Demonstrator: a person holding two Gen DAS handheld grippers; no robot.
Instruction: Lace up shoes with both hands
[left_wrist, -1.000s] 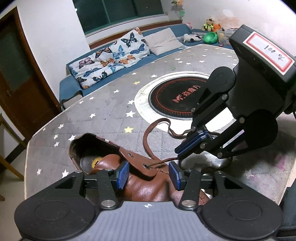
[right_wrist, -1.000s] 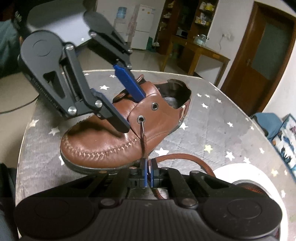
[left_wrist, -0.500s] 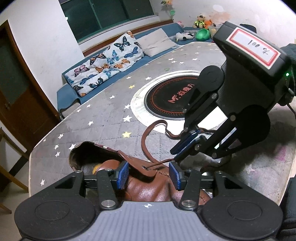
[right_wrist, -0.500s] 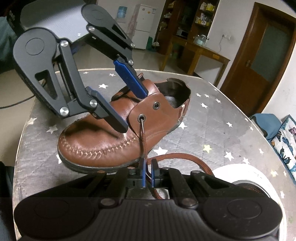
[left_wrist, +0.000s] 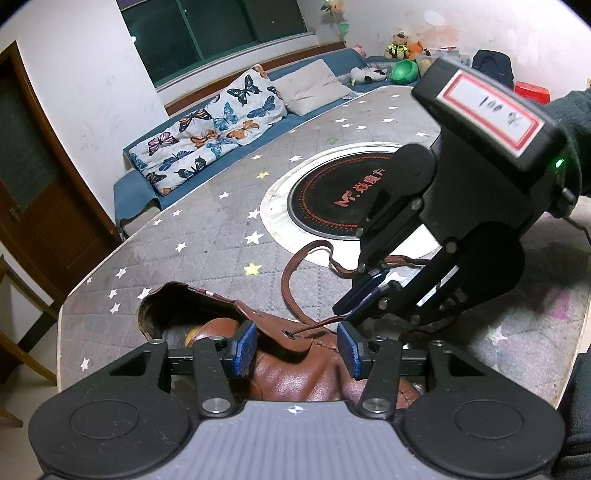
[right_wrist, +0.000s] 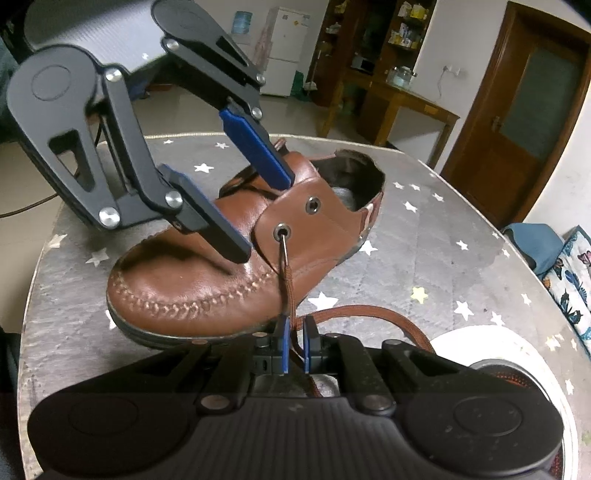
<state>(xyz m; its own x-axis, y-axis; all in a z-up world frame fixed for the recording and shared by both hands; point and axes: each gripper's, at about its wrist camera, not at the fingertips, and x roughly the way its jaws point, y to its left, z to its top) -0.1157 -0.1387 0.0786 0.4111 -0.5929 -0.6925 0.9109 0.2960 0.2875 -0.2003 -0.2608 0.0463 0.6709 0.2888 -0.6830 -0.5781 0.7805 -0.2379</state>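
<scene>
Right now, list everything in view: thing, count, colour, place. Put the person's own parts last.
shoe: one, brown leather, lying on the table near its edge.
lace: one, brown, out of the lower eyelet, looping over the table.
table: one, grey cover with stars.
hotplate: one, black, ringed white, set in the table.
sofa: one, blue, beyond the table.
cushions: butterfly print and plain, on the sofa.
left gripper: black, blue pads, astride the shoe's top.
right gripper: black, blue pads, jaws close around the lace.
</scene>
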